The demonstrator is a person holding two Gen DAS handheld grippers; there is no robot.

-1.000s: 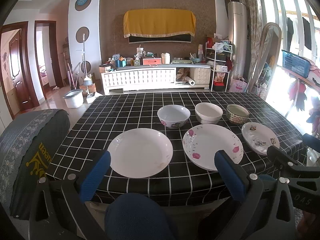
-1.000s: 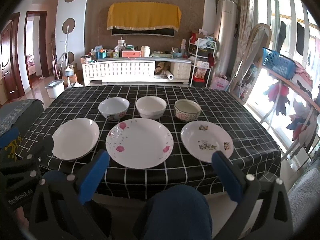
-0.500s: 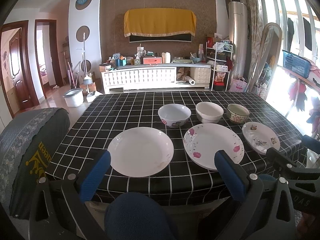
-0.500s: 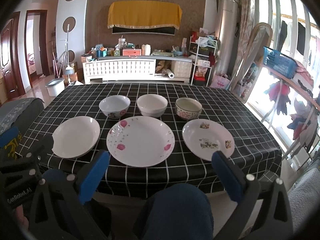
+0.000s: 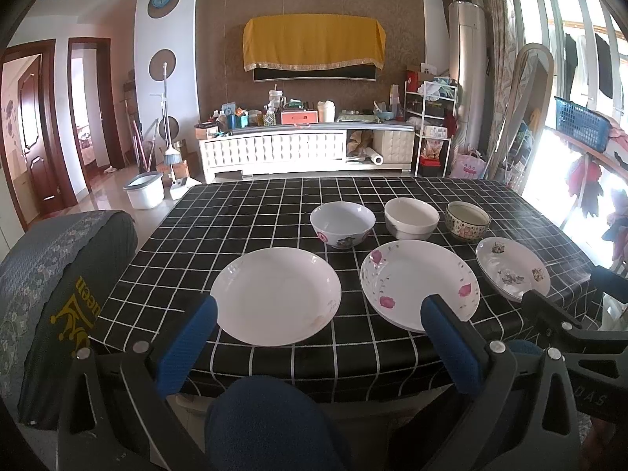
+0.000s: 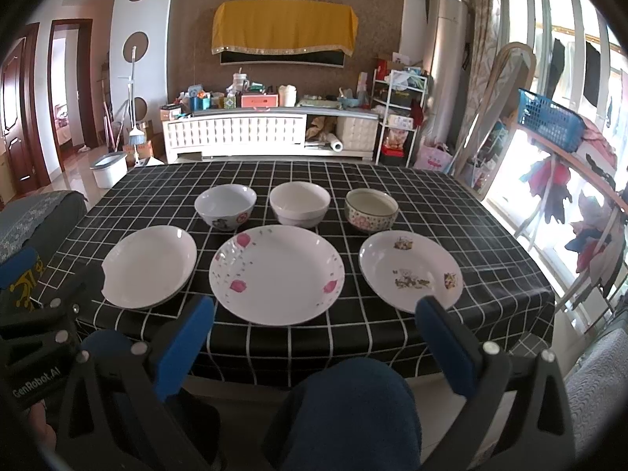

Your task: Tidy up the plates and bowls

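Observation:
Three plates lie in a row near the table's front edge: a plain white plate [image 5: 276,294] [image 6: 151,265], a pink-flowered plate [image 5: 420,284] [image 6: 276,272] and a smaller printed plate [image 5: 512,267] [image 6: 410,274]. Behind them stand three bowls: a white bowl with a floral print [image 5: 342,224] [image 6: 225,207], a plain white bowl [image 5: 411,218] [image 6: 300,203] and a patterned bowl [image 5: 468,220] [image 6: 371,210]. My left gripper [image 5: 320,324] hangs open in front of the white plate, short of the table edge. My right gripper [image 6: 314,325] is open too, before the flowered and printed plates. Neither holds anything.
The table wears a black checked cloth [image 5: 243,219] [image 6: 463,212]. A covered chair back [image 5: 51,294] stands at its left. A person's knee in dark blue [image 5: 267,420] [image 6: 349,408] is below the grippers. A TV cabinet [image 6: 235,133] and drying racks [image 6: 557,180] lie beyond.
Both grippers have drifted very slightly forward and up; the dishes sit a touch higher in view. Nothing on the table has moved.

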